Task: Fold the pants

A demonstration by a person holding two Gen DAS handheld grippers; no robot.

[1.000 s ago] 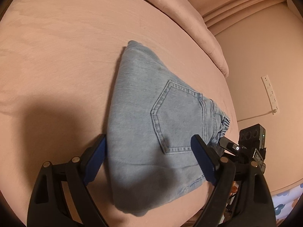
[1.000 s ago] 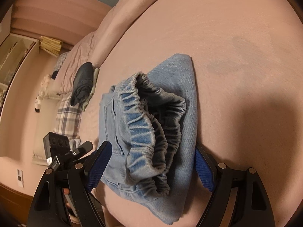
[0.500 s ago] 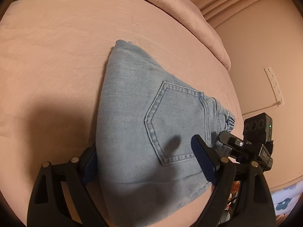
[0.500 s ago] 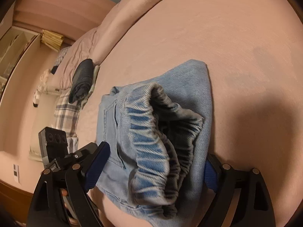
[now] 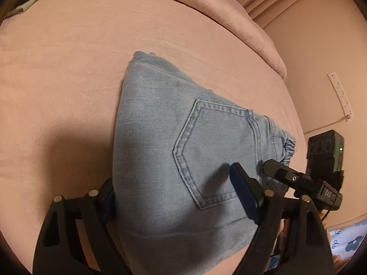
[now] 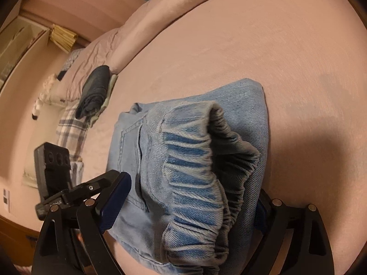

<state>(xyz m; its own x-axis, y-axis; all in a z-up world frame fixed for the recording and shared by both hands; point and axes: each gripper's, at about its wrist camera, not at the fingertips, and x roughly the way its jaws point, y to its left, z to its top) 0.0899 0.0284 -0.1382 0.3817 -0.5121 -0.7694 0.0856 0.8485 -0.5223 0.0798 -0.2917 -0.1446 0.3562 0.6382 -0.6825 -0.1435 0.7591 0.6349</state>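
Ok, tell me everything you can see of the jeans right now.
The jeans are light blue denim, folded into a compact wedge-shaped bundle lying on the pink bedspread. A stitched back pocket faces up, and the gathered elastic waistband bulges open toward the right claw. Both claws straddle the bundle: the left claw is closing with the denim between its jaws, one pad tucked under the fold edge, the other above the pocket.

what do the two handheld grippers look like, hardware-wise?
Both match: the left gripper and right gripper have black plastic finger frames with triangular cutouts, silver screw heads and blue pads. Each view shows the other's black camera box; its small light is green.
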